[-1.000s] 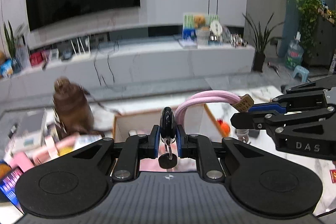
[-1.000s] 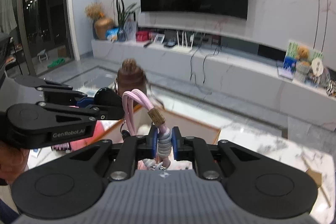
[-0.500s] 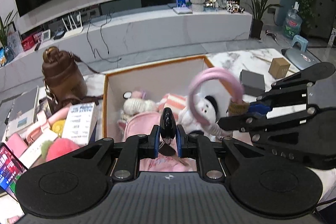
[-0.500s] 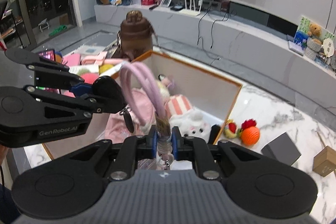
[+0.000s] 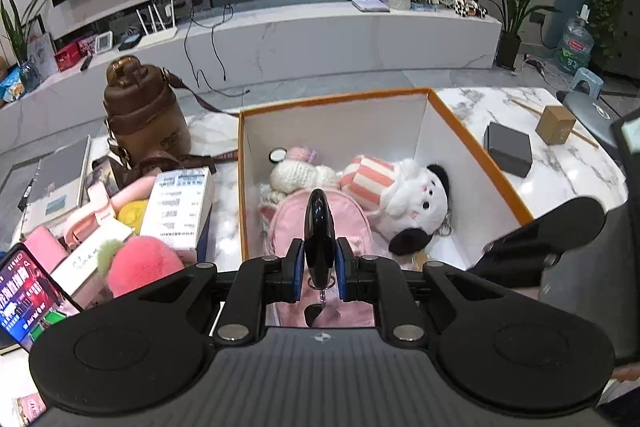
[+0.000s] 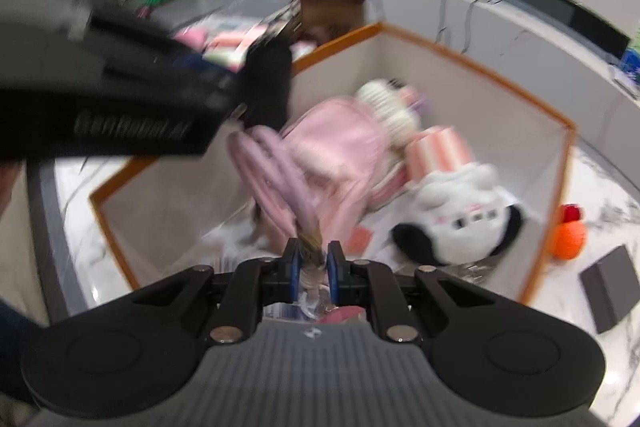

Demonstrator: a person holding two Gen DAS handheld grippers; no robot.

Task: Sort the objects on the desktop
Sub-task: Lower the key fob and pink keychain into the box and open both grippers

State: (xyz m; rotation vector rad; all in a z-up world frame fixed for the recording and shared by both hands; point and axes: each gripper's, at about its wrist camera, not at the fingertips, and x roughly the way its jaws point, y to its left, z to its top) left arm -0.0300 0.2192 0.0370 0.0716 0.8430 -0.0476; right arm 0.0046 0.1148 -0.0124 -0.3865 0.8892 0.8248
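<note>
Left wrist view: left gripper (image 5: 319, 269) is clamped tight on a glossy black ring (image 5: 319, 227) that stands upright between its blue pads; a small metal clip & dark tag hang below it. This happens over the near end of the orange-edged box (image 5: 476, 147), which sits on a marble table (image 5: 560, 167). Inside the box: pink backpack (image 5: 320, 215) right under the ring, knitted white doll (image 5: 296, 175) toward the far wall, white plush w/ black ears (image 5: 416, 203) & striped pink-white part toward the right wall. Right gripper (image 5: 540, 247) shows as a black arm at the box's near right corner. Left of the box: brown bottle (image 5: 144, 111) w/ strap, white carton (image 5: 180, 207), pink fuzzy peach toy (image 5: 140, 263), phone w/ lit screen (image 5: 28, 295). Right of the box: dark grey cube (image 5: 508, 147), small cardboard cube (image 5: 556, 125)

Right wrist view, blurred: right gripper (image 6: 313, 269) is closed on the end of the pink strap (image 6: 280, 179), at a brownish tag w/ pale cord wrapped there; the strap loops up & away toward the backpack (image 6: 340, 147) lying in the box (image 6: 440, 47). Left gripper (image 6: 224, 95) comes in from the left above the box's left wall. Plush (image 6: 460, 223) lies by the box's right wall. Outside that wall: orange ball (image 6: 568, 237) w/ something red touching it, grey cube (image 6: 608, 287) nearer the camera
</note>
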